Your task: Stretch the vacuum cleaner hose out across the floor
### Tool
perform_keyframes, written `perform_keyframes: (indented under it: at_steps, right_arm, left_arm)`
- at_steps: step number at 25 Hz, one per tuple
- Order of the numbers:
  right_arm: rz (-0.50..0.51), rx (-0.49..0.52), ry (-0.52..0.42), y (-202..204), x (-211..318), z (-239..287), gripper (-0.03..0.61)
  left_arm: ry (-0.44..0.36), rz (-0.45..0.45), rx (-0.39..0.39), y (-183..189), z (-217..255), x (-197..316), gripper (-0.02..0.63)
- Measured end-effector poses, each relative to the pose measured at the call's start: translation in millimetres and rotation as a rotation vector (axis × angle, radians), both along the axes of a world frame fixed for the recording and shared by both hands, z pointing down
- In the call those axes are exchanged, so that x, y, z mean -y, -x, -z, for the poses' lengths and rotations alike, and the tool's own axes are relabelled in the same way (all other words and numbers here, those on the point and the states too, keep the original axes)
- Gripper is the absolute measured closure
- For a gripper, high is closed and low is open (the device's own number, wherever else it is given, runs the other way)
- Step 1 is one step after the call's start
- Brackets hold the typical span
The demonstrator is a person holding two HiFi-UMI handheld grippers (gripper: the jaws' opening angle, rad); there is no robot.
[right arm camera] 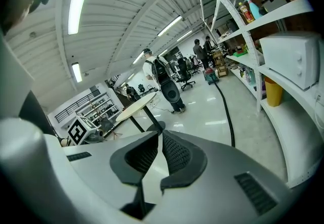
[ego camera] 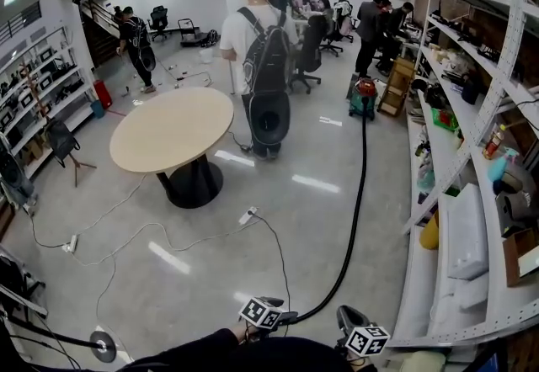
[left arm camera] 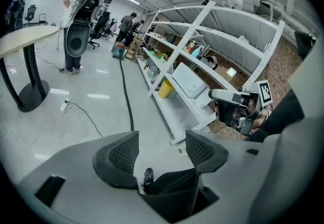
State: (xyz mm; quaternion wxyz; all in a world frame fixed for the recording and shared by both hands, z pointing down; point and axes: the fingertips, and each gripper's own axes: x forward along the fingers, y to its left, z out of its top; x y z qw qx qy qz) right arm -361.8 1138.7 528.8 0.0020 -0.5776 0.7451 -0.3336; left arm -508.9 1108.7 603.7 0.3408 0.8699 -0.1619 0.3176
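Observation:
The black vacuum hose (ego camera: 360, 193) runs over the floor from the red and green vacuum cleaner (ego camera: 364, 98) at the far shelving to a spot near my left gripper (ego camera: 282, 316). In the left gripper view that gripper (left arm camera: 161, 152) is open with nothing between its pads; below it show a shoe and a dark trouser leg, and the hose (left arm camera: 125, 97) lies ahead on the floor. My right gripper (ego camera: 349, 321) is at the bottom edge, right of the hose. Its jaws (right arm camera: 159, 149) are shut with nothing between them, and the hose (right arm camera: 226, 109) shows beyond, leading to the vacuum cleaner (right arm camera: 210, 76).
A round wooden table (ego camera: 172, 128) on a black foot stands left of the hose. A person with a backpack (ego camera: 265, 67) stands behind it. White shelving (ego camera: 472, 193) lines the right side. Thin cables and a power strip (ego camera: 247, 215) lie on the floor.

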Motion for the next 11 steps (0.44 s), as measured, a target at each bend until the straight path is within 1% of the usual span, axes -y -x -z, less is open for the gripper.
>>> perform_keyframes:
  at_steps: [11]
  right_arm:
    - [-0.02, -0.004, 0.032, -10.8, -1.2, -12.3, 0.54]
  left_arm:
    - [0.007, -0.037, 0.009, -14.9, -6.5, 6.4, 0.311]
